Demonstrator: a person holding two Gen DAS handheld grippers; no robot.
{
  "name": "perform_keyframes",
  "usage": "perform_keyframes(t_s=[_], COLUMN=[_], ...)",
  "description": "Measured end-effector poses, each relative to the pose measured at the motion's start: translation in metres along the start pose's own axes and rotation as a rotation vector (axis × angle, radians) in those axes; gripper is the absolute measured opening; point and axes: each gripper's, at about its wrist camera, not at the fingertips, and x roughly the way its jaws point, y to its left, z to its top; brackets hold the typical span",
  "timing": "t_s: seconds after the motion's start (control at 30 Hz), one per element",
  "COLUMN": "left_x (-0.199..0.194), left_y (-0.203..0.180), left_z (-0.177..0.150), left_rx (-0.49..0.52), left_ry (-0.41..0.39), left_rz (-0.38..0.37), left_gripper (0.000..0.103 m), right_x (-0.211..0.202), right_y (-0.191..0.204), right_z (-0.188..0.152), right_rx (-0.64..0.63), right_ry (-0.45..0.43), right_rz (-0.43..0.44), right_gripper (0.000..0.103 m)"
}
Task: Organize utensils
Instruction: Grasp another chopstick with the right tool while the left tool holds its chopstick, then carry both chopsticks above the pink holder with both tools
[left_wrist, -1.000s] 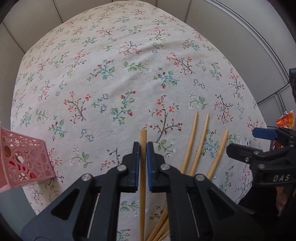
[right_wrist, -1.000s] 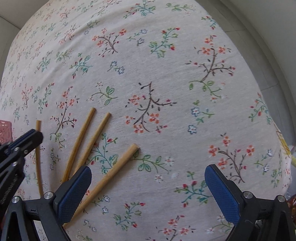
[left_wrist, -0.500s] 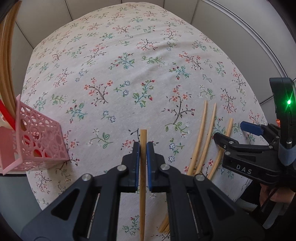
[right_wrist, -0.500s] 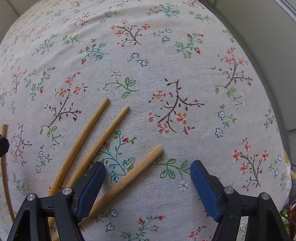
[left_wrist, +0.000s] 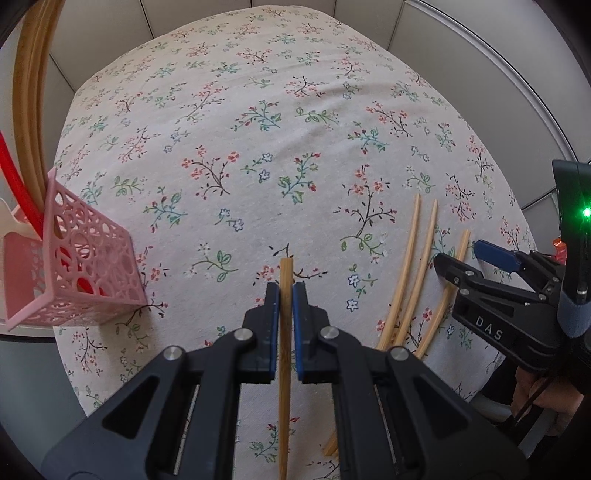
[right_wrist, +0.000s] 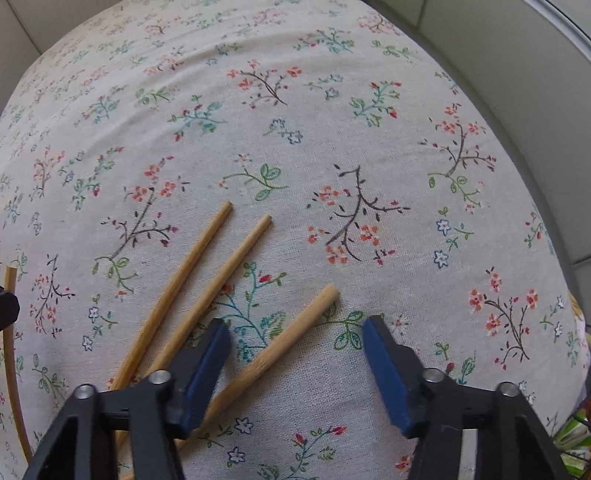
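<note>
My left gripper (left_wrist: 285, 291) is shut on a wooden chopstick (left_wrist: 284, 369), held above the flowered tablecloth (left_wrist: 258, 147). To its left stands a pink lattice basket (left_wrist: 85, 266) with chopsticks and a red utensil in it. Three more chopsticks (right_wrist: 192, 288) lie fanned on the cloth. My right gripper (right_wrist: 297, 332) hangs low over the rightmost chopstick (right_wrist: 280, 347), which lies between its blue pads. Its jaws are closing and the pads do not touch the stick. The right gripper (left_wrist: 465, 258) also shows at the right of the left wrist view.
The table's edge (right_wrist: 546, 221) runs close on the right, with grey floor beyond. A person's hand (left_wrist: 535, 391) holds the right gripper. Colourful packaging (right_wrist: 576, 435) peeks in at the lower right.
The right gripper's jaws have narrowed a lot and moved in over the rightmost chopstick. The left gripper carried its chopstick left, bringing the pink basket further into view.
</note>
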Motion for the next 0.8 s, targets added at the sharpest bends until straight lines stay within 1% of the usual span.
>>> perform_keyframes(t_s=[0.03, 0.1, 0.17, 0.23, 0.3, 0.37, 0.53, 0.63, 0.8], left_x=[0.0, -0.001, -0.002, -0.004, -0.005, -0.007, -0.011, -0.018, -0.042], left_y=[0.0, 0.0, -0.001, -0.001, 0.0, 0.001, 0.003, 0.004, 0.008], left_z=[0.0, -0.001, -0.001, -0.001, -0.001, -0.001, 0.0, 0.0, -0.002], left_rx=[0.0, 0.001, 0.001, -0.001, -0.005, -0.011, -0.023, -0.032, -0.046], left_ry=[-0.001, -0.004, -0.007, -0.014, -0.021, -0.029, -0.053, -0.081, -0.163], left_rz=[-0.001, 0.0, 0.002, 0.004, 0.003, 0.004, 0.011, 0.015, 0.025], left_gripper=[0.008, 0.008, 0.008, 0.008, 0.008, 0.008, 0.008, 0.008, 0.008], right_x=[-0.001, -0.005, -0.005, -0.005, -0.005, -0.003, 0.003, 0.002, -0.017], right_y=[0.001, 0.002, 0.001, 0.0, 0.001, -0.003, -0.006, -0.01, -0.012], right_z=[-0.001, -0.003, -0.002, 0.001, 0.003, 0.012, 0.026, 0.031, 0.038], right_rx=[-0.001, 0.004, 0.011, 0.009, 0.003, -0.001, 0.027, 0.046, 0.053], right_ry=[-0.01, -0.022, -0.026, -0.029, -0.034, -0.034, -0.037, -0.05, -0.117], right_rz=[0.003, 0.008, 0.017, 0.028, 0.041, 0.062, 0.141, 0.17, 0.197], right_gripper=[0.05, 0.036, 0.027, 0.022, 0.013, 0.008, 0.008, 0.008, 0.008])
